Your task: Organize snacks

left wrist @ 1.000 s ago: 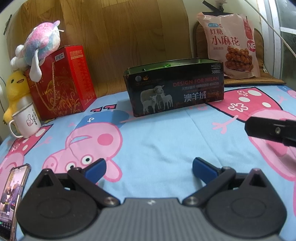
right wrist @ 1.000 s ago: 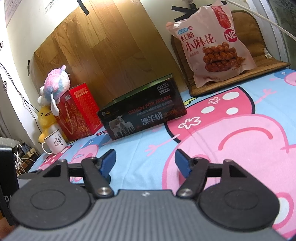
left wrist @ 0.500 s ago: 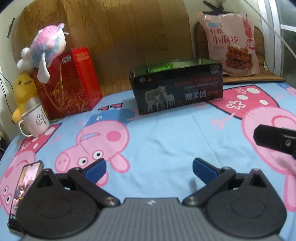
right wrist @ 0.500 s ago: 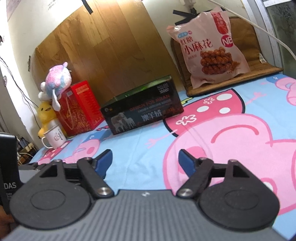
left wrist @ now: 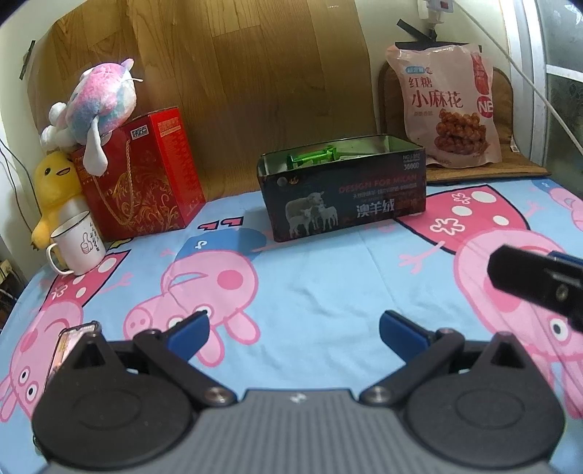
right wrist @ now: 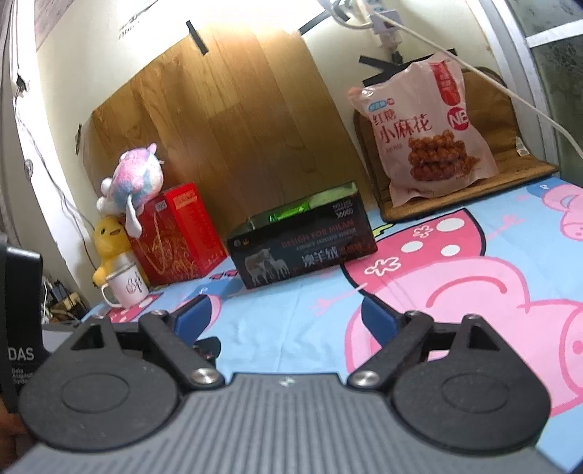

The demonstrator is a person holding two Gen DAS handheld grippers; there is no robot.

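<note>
Snack bag (left wrist: 446, 109) leans far beyond both spread, empty tongs (left wrist: 293, 333).

Left wrist view: even indoor light, moderately bright, colours saturated. Black tin box (left wrist: 342, 193) throws a soft shadow left and forward onto the bedsheet (left wrist: 309, 291). Snack bag (left wrist: 446, 105) shows mild sheen, print legible. Strong fisheye bending; corners vignette to black.

Right wrist view: hazier, slightly motion-blurred; lettering on the tin box (right wrist: 302, 248) smeared. Wall top (right wrist: 255, 11) blown out white, glare washing down the wooden panel (right wrist: 226, 120). Window strip (right wrist: 554, 73) at right edge dark. Edges curve heavily.
</note>
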